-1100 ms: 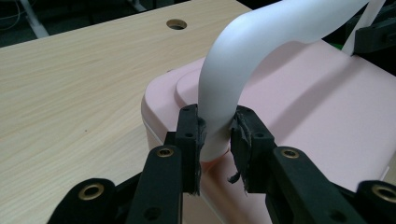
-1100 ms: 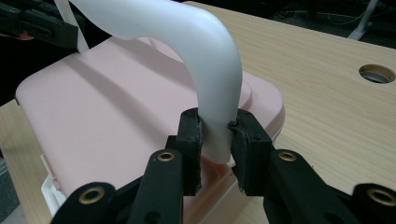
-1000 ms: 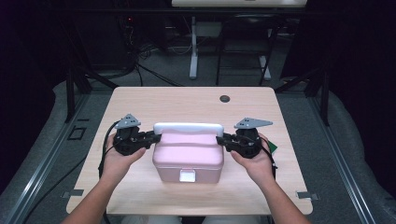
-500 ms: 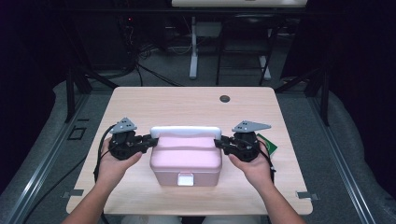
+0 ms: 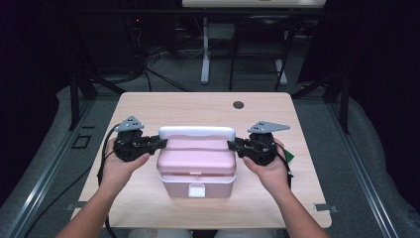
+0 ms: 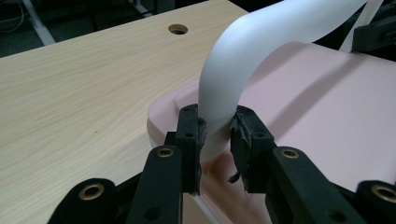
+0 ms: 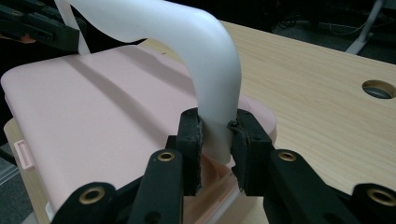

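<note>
The pink box [image 5: 196, 163] sits on the bench [image 5: 198, 106]. The left tool [image 5: 159, 143] and right tool [image 5: 234, 146] each pinch its white handle [image 5: 196, 132] (the handle's bottom ends are hidden).

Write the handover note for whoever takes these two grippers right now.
Left gripper: shut on the left end of the white handle.
Right gripper: shut on the handle's right end.
Pink box: near the front edge of the table, lid down, white front latch facing the person.
Done: both ends of the handle gripped.
Left: whether the box rests on the table or is just off it cannot be told. Probably carry it level with both hands moving together, then set it down and release.
</note>
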The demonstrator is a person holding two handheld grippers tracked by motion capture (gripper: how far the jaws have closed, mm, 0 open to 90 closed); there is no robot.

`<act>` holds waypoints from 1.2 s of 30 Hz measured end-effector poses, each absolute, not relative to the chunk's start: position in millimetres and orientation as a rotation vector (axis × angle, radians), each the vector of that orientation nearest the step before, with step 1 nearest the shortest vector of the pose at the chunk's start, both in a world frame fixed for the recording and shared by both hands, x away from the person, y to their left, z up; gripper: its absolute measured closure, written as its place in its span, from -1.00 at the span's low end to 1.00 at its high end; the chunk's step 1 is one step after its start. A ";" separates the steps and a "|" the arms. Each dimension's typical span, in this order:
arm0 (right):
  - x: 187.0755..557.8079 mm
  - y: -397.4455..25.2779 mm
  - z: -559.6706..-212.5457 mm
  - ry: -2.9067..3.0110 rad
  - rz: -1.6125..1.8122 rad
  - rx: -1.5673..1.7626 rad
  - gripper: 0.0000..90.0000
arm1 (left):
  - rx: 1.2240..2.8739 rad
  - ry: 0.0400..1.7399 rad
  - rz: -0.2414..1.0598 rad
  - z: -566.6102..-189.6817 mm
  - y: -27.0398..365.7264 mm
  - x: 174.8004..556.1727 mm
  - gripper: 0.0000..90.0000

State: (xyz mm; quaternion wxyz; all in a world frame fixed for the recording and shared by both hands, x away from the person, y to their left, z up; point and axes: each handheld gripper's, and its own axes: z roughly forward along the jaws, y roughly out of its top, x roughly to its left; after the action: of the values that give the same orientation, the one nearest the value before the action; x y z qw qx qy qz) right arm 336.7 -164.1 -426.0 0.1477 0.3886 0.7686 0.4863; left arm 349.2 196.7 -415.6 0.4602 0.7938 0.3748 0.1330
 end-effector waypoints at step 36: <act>334.8 -162.4 -423.8 2.223 1.415 1.135 0.65 | 1.940 0.884 0.351 -419.3 223.9 316.1 0.89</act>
State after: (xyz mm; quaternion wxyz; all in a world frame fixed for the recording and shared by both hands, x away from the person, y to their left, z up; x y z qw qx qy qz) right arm 334.8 -162.4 -423.8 0.1360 0.3918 0.7675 0.4888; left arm 316.1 223.9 -419.3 0.4710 0.7920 0.3609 0.1434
